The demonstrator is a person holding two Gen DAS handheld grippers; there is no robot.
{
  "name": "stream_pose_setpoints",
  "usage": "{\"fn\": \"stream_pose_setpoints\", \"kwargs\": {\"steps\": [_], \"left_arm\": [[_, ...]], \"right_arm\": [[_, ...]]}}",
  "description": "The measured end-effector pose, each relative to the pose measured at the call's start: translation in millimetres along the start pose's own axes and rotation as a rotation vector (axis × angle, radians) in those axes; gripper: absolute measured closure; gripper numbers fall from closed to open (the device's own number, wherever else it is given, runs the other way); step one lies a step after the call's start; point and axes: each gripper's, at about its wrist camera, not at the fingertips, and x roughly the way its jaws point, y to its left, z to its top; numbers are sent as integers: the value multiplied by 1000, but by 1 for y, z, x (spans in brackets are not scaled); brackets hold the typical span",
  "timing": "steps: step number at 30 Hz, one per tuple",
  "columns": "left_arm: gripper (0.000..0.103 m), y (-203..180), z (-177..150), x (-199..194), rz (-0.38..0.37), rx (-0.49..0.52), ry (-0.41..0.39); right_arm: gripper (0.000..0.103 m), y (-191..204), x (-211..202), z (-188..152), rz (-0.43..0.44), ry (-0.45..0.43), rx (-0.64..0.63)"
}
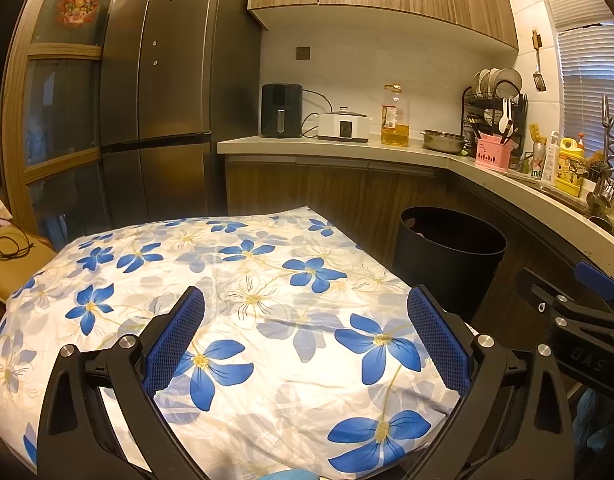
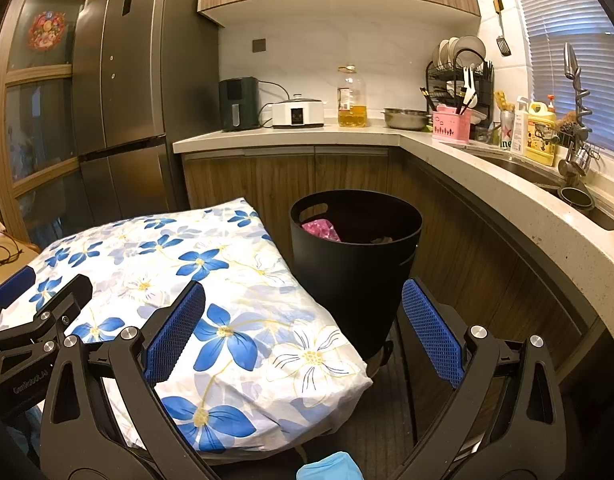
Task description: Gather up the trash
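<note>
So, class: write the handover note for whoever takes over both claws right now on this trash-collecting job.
Left claw: open, holding nothing, hovering over the flowered cloth.
Right claw: open, holding nothing, pointed at the gap between the cloth's edge and the black bin.
Bin: on the floor beside the cloth-covered surface, in front of the counter cabinets; something pink and another scrap already lie inside.
Done: no trash shows on the visible part of the cloth, so collection looks largely finished.
Left: check the hidden near edge and the floor for strays; otherwise nothing obvious remains.

Fridge (image 1: 155, 80), air fryer (image 1: 281, 110), oil bottle (image 1: 395, 116) on counter (image 1: 347, 146).
</note>
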Motion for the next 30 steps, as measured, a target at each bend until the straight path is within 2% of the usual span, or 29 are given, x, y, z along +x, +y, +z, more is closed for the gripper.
{"fn": "stream_pose_setpoints", "kwargs": {"steps": [30], "left_arm": [[6, 0, 2, -3, -6, 11, -8]], "right_arm": [[5, 5, -1, 2, 0, -9, -9]]}}
